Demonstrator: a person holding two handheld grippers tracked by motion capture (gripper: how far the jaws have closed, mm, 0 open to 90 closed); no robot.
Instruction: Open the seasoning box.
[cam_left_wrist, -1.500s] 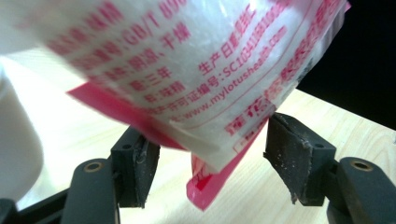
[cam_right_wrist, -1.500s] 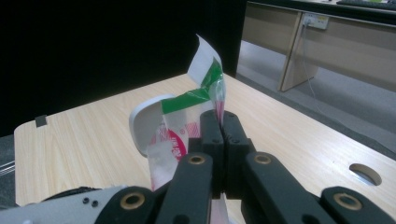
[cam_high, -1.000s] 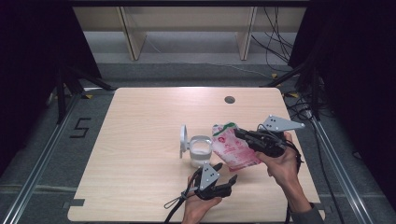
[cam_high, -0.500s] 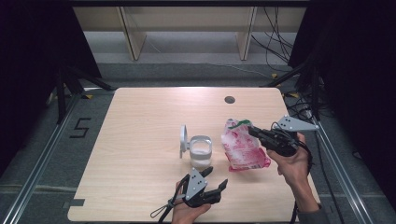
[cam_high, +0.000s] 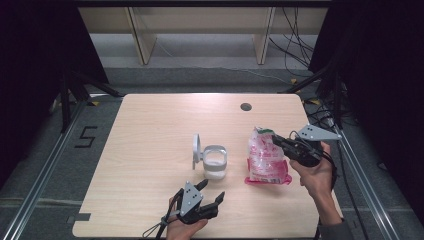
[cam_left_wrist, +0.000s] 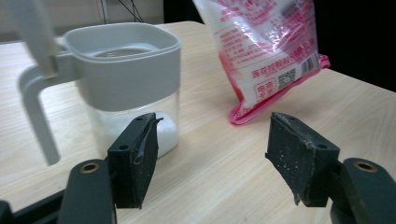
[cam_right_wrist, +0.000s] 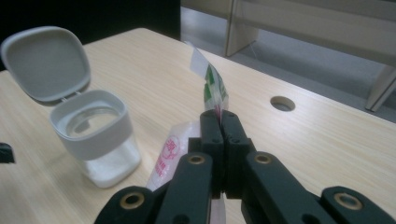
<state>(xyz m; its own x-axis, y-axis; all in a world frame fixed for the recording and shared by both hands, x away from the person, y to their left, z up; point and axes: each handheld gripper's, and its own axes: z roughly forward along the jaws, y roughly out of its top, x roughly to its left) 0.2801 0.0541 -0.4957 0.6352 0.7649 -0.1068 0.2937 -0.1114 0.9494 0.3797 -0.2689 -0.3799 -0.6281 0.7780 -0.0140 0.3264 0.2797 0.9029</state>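
Observation:
A pink and white plastic bag (cam_high: 265, 160) of white grains stands on the table, right of a clear jar (cam_high: 214, 162). My right gripper (cam_high: 276, 140) is shut on the bag's top edge, and its jaws pinch the green and white strip (cam_right_wrist: 212, 84). The jar has a grey rim, holds some white powder, and its hinged lid (cam_high: 196, 150) stands up open. My left gripper (cam_high: 212, 190) is open near the table's front edge. In the left gripper view its jaws (cam_left_wrist: 212, 126) point between the jar (cam_left_wrist: 126, 70) and the bag (cam_left_wrist: 266, 46), with nothing between them.
A round cable hole (cam_high: 245, 106) sits at the back right of the wooden table (cam_high: 150, 130). Shelf legs and cables lie on the floor beyond it. Metal rails run along both sides, with a "5" mark (cam_high: 86, 136) on the left floor.
My right gripper has carried the bag to the right, away from the jar, and the bag now stands on its bottom edge. My left gripper has drawn back toward the front edge and to the left.

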